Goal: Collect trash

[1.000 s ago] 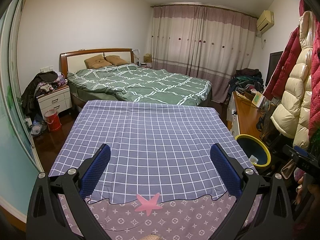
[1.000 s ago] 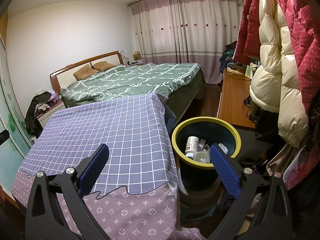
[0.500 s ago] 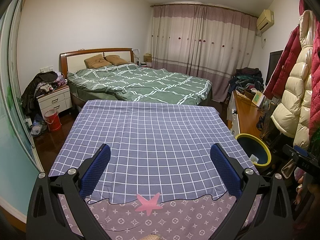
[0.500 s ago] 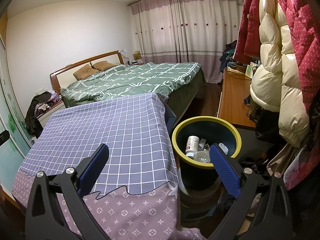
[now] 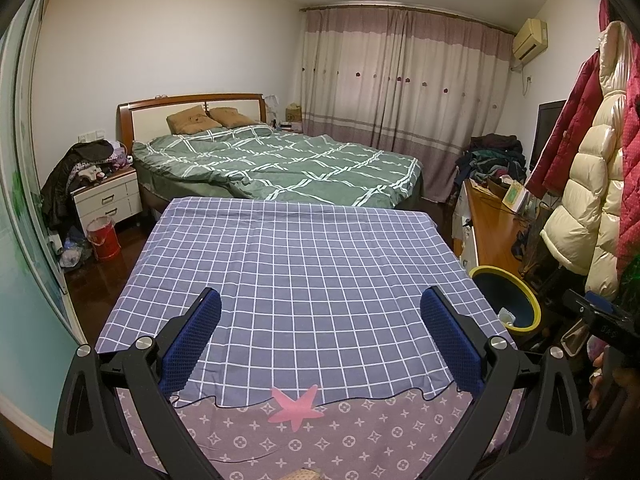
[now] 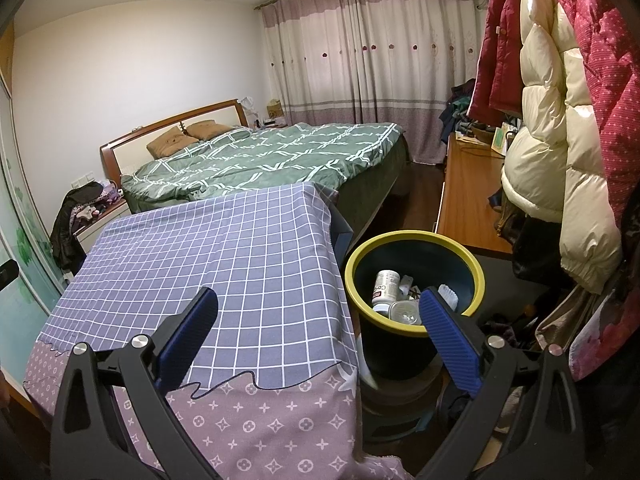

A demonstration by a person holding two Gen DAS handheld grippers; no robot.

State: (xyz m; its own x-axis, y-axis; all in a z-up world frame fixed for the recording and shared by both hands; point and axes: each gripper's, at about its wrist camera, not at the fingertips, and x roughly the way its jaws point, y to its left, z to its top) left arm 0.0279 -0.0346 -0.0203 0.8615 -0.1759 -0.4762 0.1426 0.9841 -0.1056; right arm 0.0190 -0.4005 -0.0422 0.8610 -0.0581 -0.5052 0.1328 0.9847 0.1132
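A dark bin with a yellow rim (image 6: 414,240) stands right of the table, low at the right in the left wrist view (image 5: 505,276). Inside it lie a white bottle (image 6: 385,286), a clear lid or cup (image 6: 403,312) and other scraps. The table carries a purple checked cloth (image 5: 296,264) (image 6: 224,264) with no loose item on it. My left gripper (image 5: 320,334) is open above the table's near half, nothing between its blue pads. My right gripper (image 6: 318,332) is open over the table's right edge and the bin's near rim, holding nothing.
A green-quilted bed (image 5: 280,168) lies beyond the table. A wooden desk (image 6: 468,196) and hanging padded coats (image 6: 560,120) crowd the right side. A white nightstand (image 5: 106,198) and red bucket (image 5: 103,238) stand at the left. Part of the other gripper (image 5: 600,320) shows at the right.
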